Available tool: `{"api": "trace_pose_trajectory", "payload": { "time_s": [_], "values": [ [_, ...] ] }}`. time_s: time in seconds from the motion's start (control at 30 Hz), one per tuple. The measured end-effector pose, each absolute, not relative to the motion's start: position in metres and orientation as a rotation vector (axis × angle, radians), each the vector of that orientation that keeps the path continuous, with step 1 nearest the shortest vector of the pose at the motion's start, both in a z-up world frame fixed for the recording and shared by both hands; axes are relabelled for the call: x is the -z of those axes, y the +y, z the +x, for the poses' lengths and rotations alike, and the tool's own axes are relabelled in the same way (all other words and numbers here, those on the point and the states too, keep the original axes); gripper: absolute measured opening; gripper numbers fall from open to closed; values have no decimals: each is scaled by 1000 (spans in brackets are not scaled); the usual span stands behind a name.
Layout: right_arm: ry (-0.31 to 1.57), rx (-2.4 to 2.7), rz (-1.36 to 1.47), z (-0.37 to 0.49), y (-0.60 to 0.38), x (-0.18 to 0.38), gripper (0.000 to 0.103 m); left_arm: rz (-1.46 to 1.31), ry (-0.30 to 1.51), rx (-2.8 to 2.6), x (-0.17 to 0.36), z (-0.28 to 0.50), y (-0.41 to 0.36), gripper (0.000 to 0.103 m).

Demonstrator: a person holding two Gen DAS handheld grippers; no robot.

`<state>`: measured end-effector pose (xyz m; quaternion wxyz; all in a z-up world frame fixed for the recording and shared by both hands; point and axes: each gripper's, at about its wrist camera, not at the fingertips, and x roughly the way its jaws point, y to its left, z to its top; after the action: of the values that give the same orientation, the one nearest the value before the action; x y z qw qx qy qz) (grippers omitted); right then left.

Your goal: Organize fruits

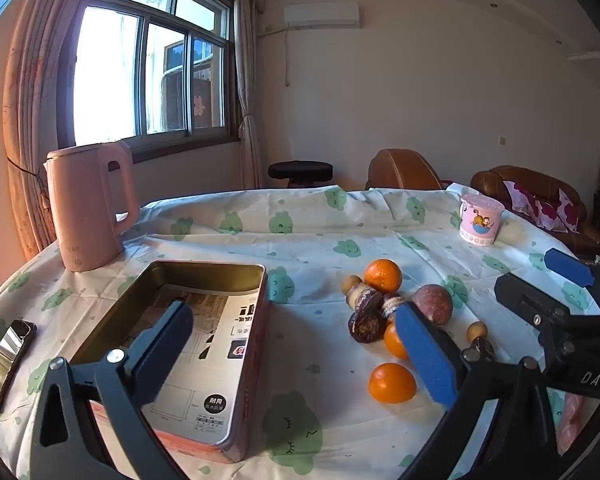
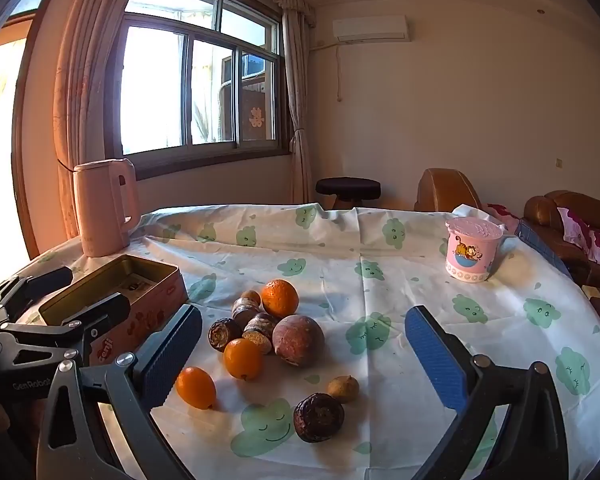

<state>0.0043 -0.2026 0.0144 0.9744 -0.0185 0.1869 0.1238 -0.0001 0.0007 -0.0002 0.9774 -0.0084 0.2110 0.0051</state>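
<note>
A pile of fruit lies on the cloth-covered table: oranges (image 2: 280, 297), a purple passion fruit (image 2: 298, 340), dark chestnut-like fruits (image 2: 318, 417) and small tan ones (image 2: 343, 389). The pile also shows in the left wrist view (image 1: 383, 275). An open pink tin box (image 1: 204, 344) with printed paper inside lies left of the pile, also in the right wrist view (image 2: 140, 304). My left gripper (image 1: 296, 356) is open and empty, straddling the box's right wall. My right gripper (image 2: 304, 364) is open and empty over the fruit; it also shows in the left wrist view (image 1: 540, 284).
A pink kettle (image 1: 88, 208) stands at the table's far left. A pink cartoon cup (image 1: 480, 220) stands at the far right. A phone (image 1: 6, 360) lies at the left edge. A stool (image 1: 300, 171) and brown sofa (image 1: 540, 188) are behind the table.
</note>
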Motion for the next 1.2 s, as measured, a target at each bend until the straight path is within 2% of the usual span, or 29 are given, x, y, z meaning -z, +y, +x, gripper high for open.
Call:
{"api": "trace_pose_trajectory", "payload": {
  "time_s": [1.2],
  "values": [
    [433, -248, -31, 5, -201, 1, 102, -5, 410, -42, 4, -3, 6, 103]
  ]
}}
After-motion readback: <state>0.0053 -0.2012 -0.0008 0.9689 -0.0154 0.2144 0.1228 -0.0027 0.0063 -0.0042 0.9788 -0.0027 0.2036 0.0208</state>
